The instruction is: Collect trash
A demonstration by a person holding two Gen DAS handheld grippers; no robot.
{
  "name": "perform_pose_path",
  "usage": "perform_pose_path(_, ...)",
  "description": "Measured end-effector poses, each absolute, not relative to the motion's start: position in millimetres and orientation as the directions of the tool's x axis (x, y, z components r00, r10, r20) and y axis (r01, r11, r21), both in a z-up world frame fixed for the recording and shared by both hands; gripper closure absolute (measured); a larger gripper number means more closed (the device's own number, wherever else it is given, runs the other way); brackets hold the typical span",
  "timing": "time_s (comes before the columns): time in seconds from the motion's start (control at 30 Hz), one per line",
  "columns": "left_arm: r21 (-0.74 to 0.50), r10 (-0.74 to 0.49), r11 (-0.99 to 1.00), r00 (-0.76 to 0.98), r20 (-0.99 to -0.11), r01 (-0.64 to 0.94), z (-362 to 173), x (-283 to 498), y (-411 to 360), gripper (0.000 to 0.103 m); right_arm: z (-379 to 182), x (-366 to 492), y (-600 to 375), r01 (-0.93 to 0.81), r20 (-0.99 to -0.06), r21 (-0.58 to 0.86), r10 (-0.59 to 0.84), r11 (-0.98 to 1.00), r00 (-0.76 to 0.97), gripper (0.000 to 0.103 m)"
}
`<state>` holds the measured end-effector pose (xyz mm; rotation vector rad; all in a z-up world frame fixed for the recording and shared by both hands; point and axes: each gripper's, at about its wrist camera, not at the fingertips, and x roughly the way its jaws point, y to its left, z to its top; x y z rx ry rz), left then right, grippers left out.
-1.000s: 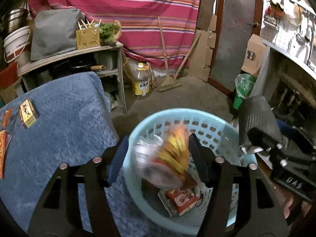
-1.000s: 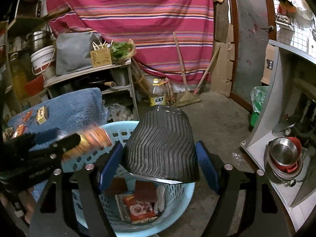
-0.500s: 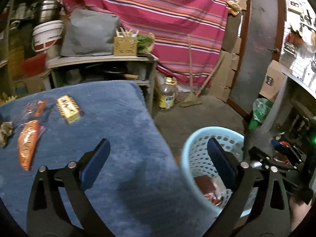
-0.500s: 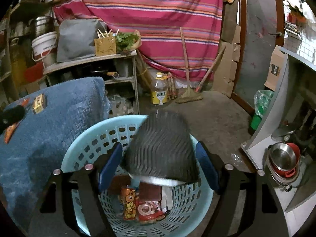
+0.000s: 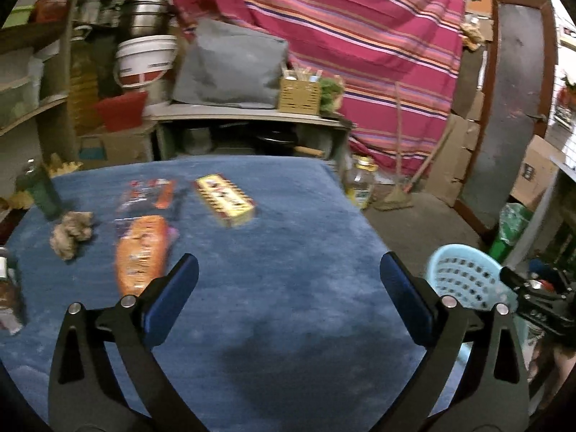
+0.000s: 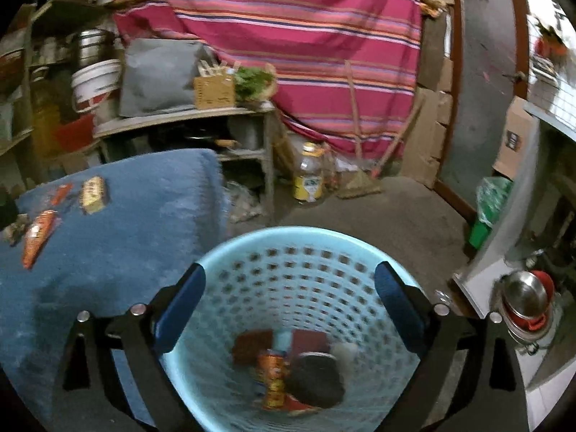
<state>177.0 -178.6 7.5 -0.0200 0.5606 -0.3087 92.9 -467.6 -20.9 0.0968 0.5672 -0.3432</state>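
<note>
While trash lies in the basket [image 6: 288, 252], right fingers [image 6: 180, 306] straddle it — empty.

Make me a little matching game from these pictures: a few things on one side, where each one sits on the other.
Things:
1. orange snack packet
2. dark ribbed bowl
3. white bucket
4. oil bottle

Places:
A. on the floor by the broom
B. on the blue cloth
C. inside the light blue basket
D. up on the shelf

Pairs: 1-B, 2-C, 3-D, 4-A
</note>
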Motion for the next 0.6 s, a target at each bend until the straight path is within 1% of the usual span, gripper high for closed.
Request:
perform_pose_path(0.17,-0.056,-0.196,0.979,0.843,-0.501,0.195,7,180,-133,0.006,-13,109,-418,0.237,-0.518,0.032,-0.186,0.971,0.835,0.010)
perform_pose_path(0.27,-0.052,-0.166,0.985,0.850,-0.500,0.162,8,181,-110,0.006,-13,121,-382,0.171,-0.516,0.027,-0.132,0.985,0.846,0.010)
perform_pose_path(0.43,-0.056,-0.116,0.993,0.865,-0.487,0.101,11,179,-65,0.006,-12,135,-336,0.125,-0.504,0.015,-0.101,0.992,0.858,0.010)
perform_pose_path(0.5,-0.043,-0.082,0.997,0.868,-0.490,0.070,10,180,-51,0.006,-15,143,-321,0.112,-0.512,0.022,-0.085,0.993,0.855,0.005)
perform_pose_path(0.6,-0.010,-0.037,0.999,0.872,-0.489,0.037,8,182,-34,0.006,-22,155,-296,0.092,-0.529,0.005,-0.076,0.996,0.845,0.005)
